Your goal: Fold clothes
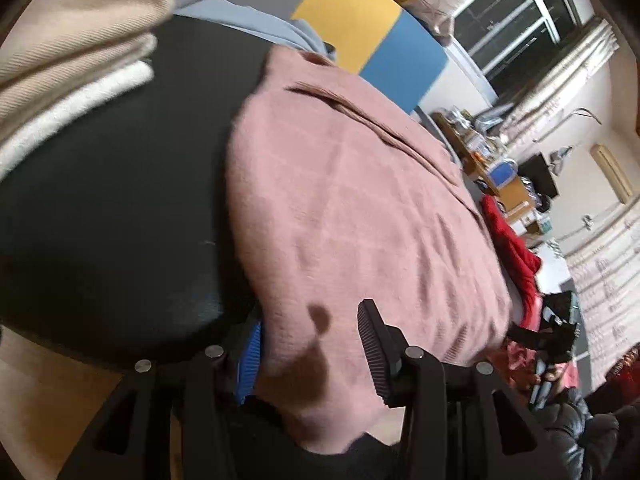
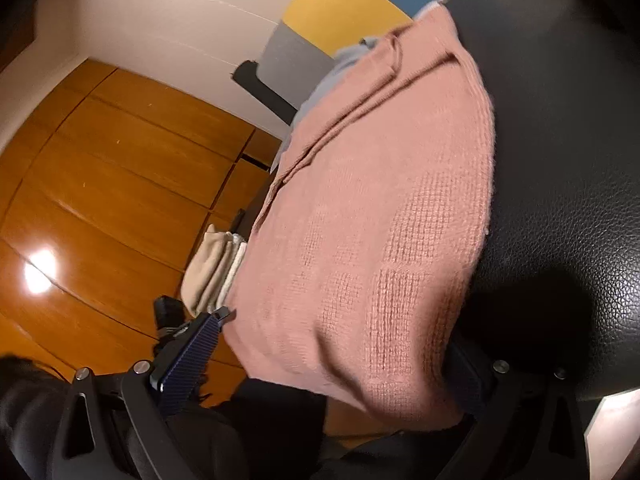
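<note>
A: Where is the pink knit sweater [image 1: 360, 208] now?

B: It lies on the black leather-look seat [image 1: 112, 200], already doubled into a thick rectangular bundle, with layered edges showing at its far end. Its near edge hangs a little over the seat's front rim. A stack of folded cream cloths [image 1: 72, 60] sits at the far side of the same seat, and a pale blue garment [image 1: 256, 24] lies behind the sweater.

A: And the two claws?

B: The left gripper [image 1: 316, 356] stands spread, one blue ribbed pad at the sweater's left edge and one dark pad resting on top of the knit; whether it pinches anything I cannot tell. The right gripper [image 2: 336, 364] is also spread wide: one blue pad [image 2: 188, 356] stands clear of the cloth on the left, while the other finger is hidden under the sweater's near corner.

A: How would you expect the sweater to handle?

B: Soft and limp, I judge, with some bulk. The open waffle weave looks grippy rather than slick, so pads should hold it, but the stacked layers may slide over each other or sag if lifted from one point. It looks light enough and not fragile, though the loose knit could snag.

A: Where to take hold?

B: At the two near corners, pinching through all the layers together, so the bundle keeps its shape.
</note>
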The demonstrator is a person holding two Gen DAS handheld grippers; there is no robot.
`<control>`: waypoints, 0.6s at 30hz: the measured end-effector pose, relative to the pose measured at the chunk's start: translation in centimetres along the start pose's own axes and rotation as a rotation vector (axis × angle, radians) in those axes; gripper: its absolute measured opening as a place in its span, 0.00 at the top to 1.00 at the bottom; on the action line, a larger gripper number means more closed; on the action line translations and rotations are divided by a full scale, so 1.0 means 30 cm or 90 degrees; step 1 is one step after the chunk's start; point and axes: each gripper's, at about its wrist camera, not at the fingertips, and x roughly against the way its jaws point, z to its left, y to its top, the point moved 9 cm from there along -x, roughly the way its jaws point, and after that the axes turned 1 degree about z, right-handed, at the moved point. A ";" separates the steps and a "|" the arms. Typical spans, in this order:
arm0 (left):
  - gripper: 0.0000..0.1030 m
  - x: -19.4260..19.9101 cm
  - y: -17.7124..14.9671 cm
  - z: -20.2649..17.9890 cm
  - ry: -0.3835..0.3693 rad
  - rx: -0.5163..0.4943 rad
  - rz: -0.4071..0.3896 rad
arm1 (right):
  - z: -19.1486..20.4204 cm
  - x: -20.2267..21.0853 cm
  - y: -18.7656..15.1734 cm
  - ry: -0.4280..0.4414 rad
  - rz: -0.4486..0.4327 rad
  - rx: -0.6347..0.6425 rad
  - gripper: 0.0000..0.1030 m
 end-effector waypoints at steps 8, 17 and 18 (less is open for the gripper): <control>0.61 -0.014 -0.028 -0.048 -0.091 0.045 0.047 | -0.036 -0.025 0.010 -0.029 0.048 -0.027 0.76; 0.89 -0.034 -0.010 -0.095 -0.070 -0.001 0.061 | -0.095 -0.050 -0.020 -0.014 0.066 -0.052 0.79; 0.90 -0.031 -0.003 -0.105 -0.077 -0.005 0.061 | -0.091 -0.050 -0.020 -0.021 0.071 -0.048 0.79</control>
